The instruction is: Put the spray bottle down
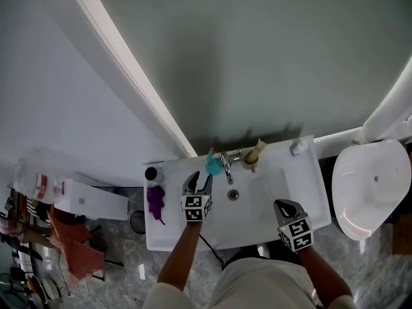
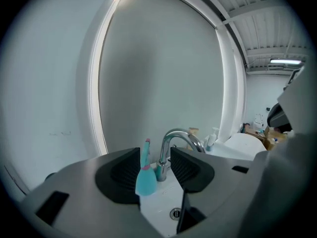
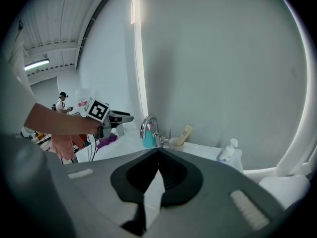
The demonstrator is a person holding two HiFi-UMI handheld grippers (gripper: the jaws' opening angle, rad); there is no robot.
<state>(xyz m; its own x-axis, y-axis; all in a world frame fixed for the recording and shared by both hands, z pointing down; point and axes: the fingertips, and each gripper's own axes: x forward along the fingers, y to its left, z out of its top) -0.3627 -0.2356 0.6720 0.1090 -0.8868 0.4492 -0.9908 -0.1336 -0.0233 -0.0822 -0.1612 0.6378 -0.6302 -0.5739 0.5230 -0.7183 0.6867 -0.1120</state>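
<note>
Spray bottle (image 2: 143,182), teal and bulbous, stands beside curved chrome faucet (image 2: 179,136).

Taking the drain (image 1: 233,194) of the basin (image 1: 310,184) as the centre, the tap (image 1: 226,165) stands at 12 o'clock. The bottle (image 1: 212,164) is just beside it at 11, and the cup (image 1: 250,161) is at 1. The pump (image 1: 297,147) is in the far corner at 2, and the cloth (image 1: 156,200) lies on the ledge at 9. The left gripper (image 1: 200,178) hovers at 10, apart from the bottle, and the right gripper (image 1: 285,206) is at 4. The toilet (image 1: 370,185) stands beyond the basin at 3.
</note>
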